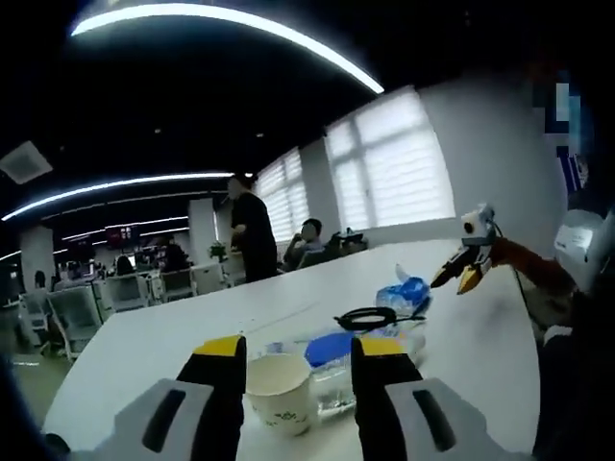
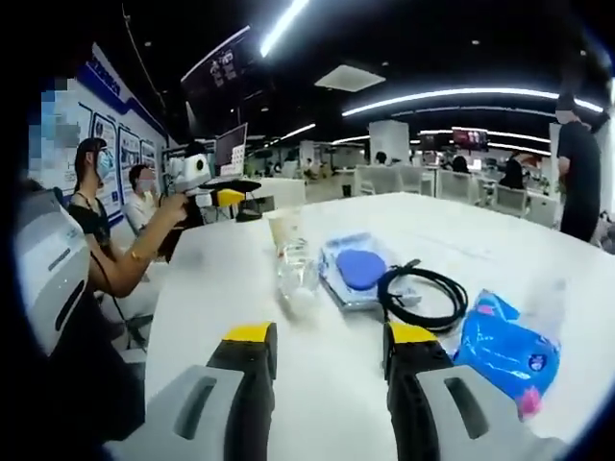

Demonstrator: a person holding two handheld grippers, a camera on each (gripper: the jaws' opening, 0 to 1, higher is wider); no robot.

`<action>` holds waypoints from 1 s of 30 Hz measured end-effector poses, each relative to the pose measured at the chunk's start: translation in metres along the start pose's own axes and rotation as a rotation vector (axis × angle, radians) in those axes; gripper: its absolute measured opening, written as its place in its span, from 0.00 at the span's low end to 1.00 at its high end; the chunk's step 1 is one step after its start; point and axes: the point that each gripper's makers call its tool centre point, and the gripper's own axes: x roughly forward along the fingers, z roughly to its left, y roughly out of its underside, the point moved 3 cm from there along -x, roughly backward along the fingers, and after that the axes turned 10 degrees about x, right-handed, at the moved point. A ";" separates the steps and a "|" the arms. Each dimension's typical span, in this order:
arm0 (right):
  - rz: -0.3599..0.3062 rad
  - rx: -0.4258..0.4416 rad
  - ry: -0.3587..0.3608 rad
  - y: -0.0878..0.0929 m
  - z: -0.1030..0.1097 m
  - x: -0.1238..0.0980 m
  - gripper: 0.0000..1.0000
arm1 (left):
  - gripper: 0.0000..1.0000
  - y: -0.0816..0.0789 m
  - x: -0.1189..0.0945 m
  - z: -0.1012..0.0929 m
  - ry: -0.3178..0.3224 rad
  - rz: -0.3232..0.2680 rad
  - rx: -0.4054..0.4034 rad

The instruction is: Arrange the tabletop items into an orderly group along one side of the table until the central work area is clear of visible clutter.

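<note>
In the left gripper view, our left gripper (image 1: 293, 360) rises from the bottom with its yellow-tipped jaws spread apart, holding nothing. A white paper cup (image 1: 279, 389) stands on the white table (image 1: 173, 336) between those jaws, though we cannot tell whether either jaw touches it. Just beside the cup, toward the right jaw, stands a clear plastic bottle (image 1: 333, 384). Beyond it lies a flat packet with a blue oval (image 1: 332, 348), then a coiled black cable (image 1: 368, 318), then a blue wipes pack (image 1: 405, 293). Farther right, our right gripper (image 1: 466, 272) hangs above the table edge, too small here to judge.

In the right gripper view, the right gripper (image 2: 320, 351) also shows its jaws spread and empty over bare tabletop (image 2: 211, 288). Ahead sit the bottle (image 2: 293, 274), the packet (image 2: 357, 271) and the cable (image 2: 423, 293), close together; the blue pack (image 2: 502, 348) lies beside the right jaw. The cup (image 2: 284, 229) stands past the bottle, with the left gripper (image 2: 216, 197) near it.

A standing person (image 1: 252, 233) and seated people are beyond the table.
</note>
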 end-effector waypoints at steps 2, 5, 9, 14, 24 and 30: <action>0.033 -0.009 -0.010 0.003 0.000 0.004 0.42 | 0.41 -0.005 0.000 -0.005 0.007 -0.006 0.007; 0.072 -0.022 -0.029 0.005 0.000 0.010 0.42 | 0.41 -0.012 0.006 -0.019 0.049 -0.003 0.038; 0.102 -0.038 -0.027 0.002 -0.003 0.014 0.41 | 0.41 -0.015 0.010 -0.033 0.087 0.013 0.062; 0.136 -0.068 -0.015 -0.007 -0.010 0.020 0.41 | 0.41 -0.012 0.013 -0.056 0.132 0.017 0.073; 0.206 -0.131 0.038 -0.011 -0.025 0.025 0.37 | 0.39 -0.012 0.004 -0.069 0.041 -0.022 0.033; 0.256 -0.160 0.073 -0.017 -0.036 0.031 0.35 | 0.39 -0.008 0.003 -0.092 0.084 -0.022 -0.013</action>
